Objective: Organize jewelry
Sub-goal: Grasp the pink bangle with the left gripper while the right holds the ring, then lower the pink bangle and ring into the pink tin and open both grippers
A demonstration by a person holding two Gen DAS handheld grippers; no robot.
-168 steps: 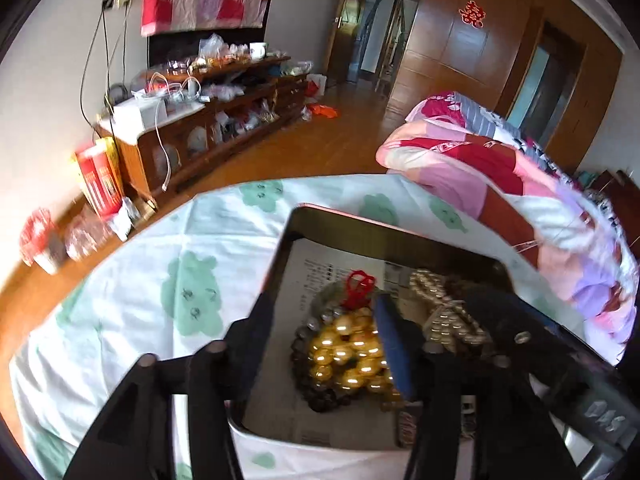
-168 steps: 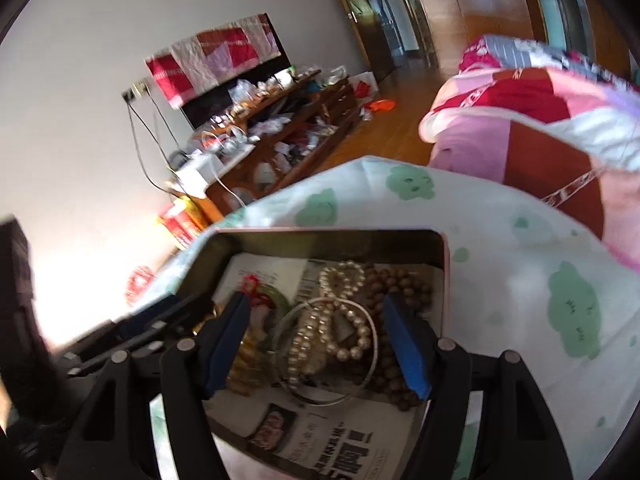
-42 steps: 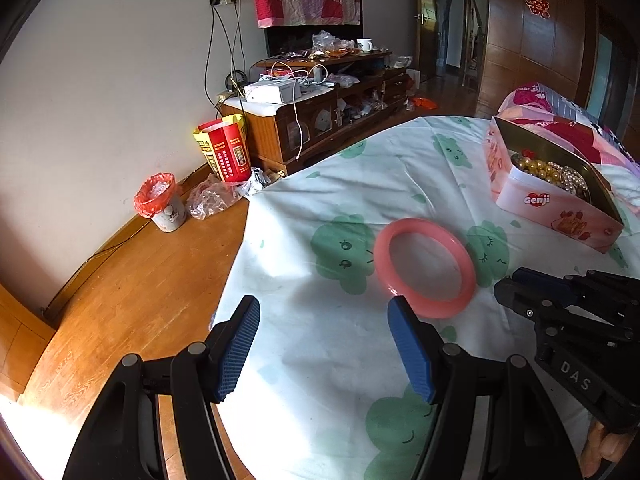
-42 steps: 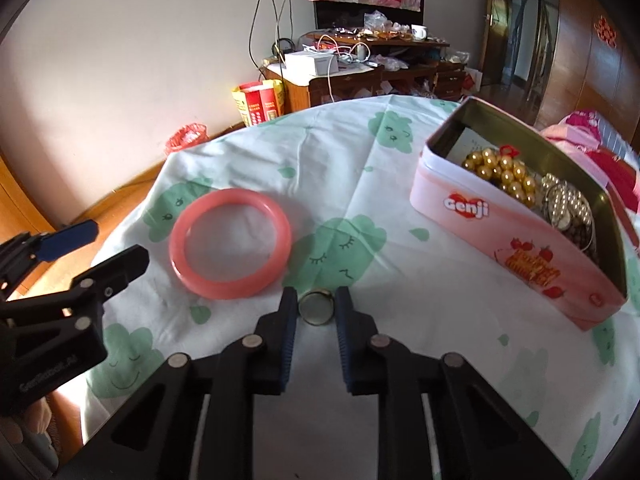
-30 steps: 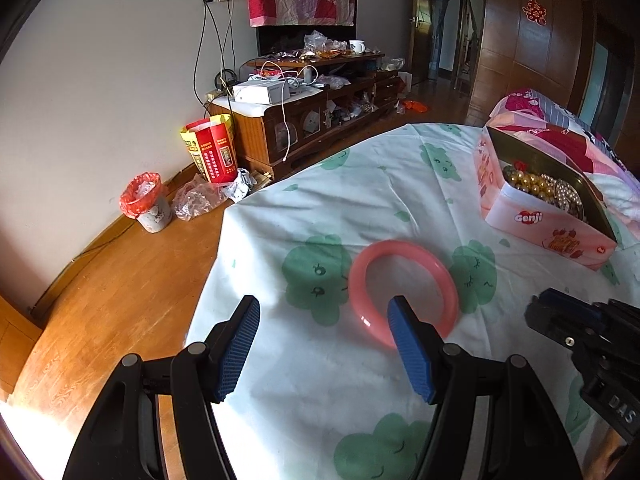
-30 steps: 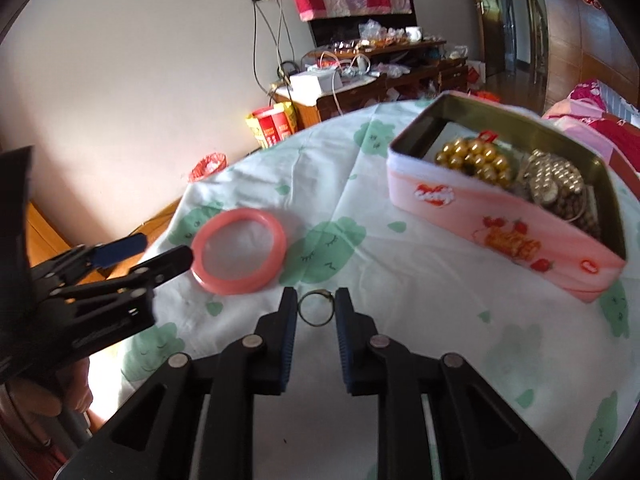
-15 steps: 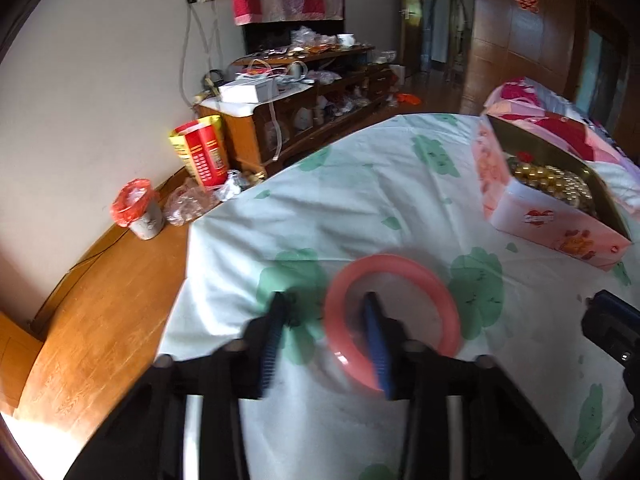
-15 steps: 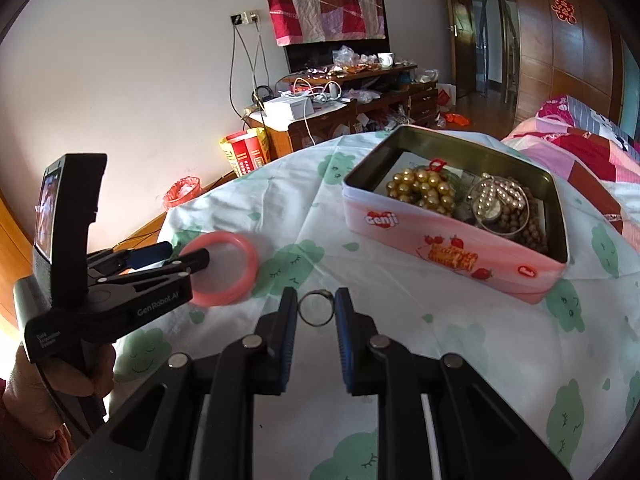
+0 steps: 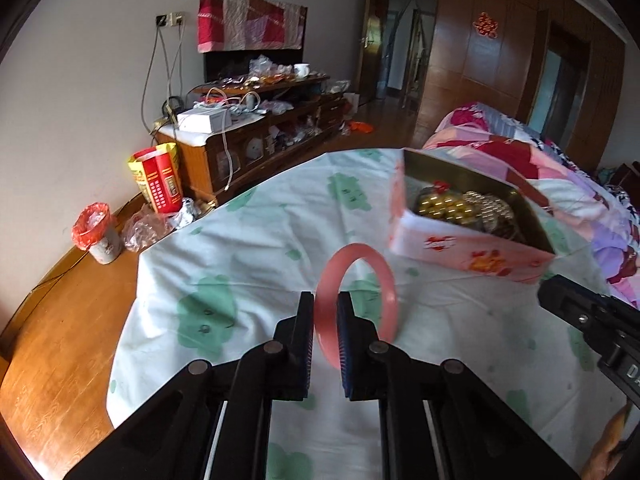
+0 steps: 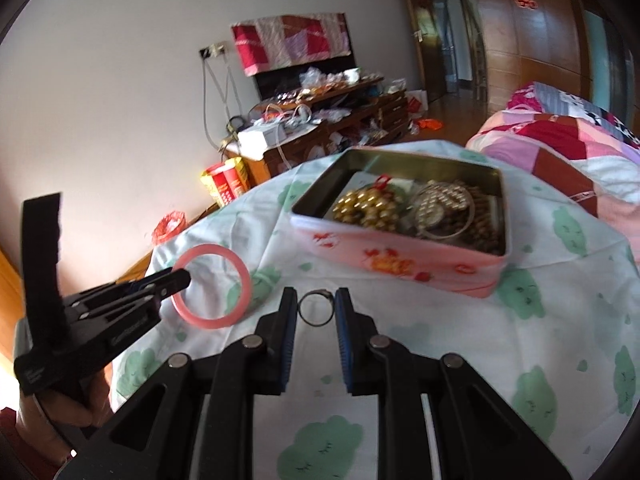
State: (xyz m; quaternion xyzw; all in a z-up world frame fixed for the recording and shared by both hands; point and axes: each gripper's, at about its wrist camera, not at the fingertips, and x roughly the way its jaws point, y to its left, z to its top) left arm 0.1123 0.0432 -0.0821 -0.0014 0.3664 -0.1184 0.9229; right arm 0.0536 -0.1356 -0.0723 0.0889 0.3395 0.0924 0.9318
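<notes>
Left tongs (image 9: 325, 320) around pink bangle (image 9: 386, 280), right tongs (image 10: 316, 312) around ring (image 10: 315, 309)

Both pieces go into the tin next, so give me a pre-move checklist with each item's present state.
1. Left hand-held gripper shut on the pink bangle: ok, its near rim sits between the pads.
2. Right hand-held gripper shut on the small metal ring: ok.
3. Pink tin open, no lid: ok.
4. Room in the tin: cannot tell; gold beads, pearl strands and a brown bead strand cover most of the bottom.
5. Bangle clear of the tablecloth: cannot tell; in the right wrist view it seems lifted.
6. The two hand-held grippers apart: ok.
</notes>
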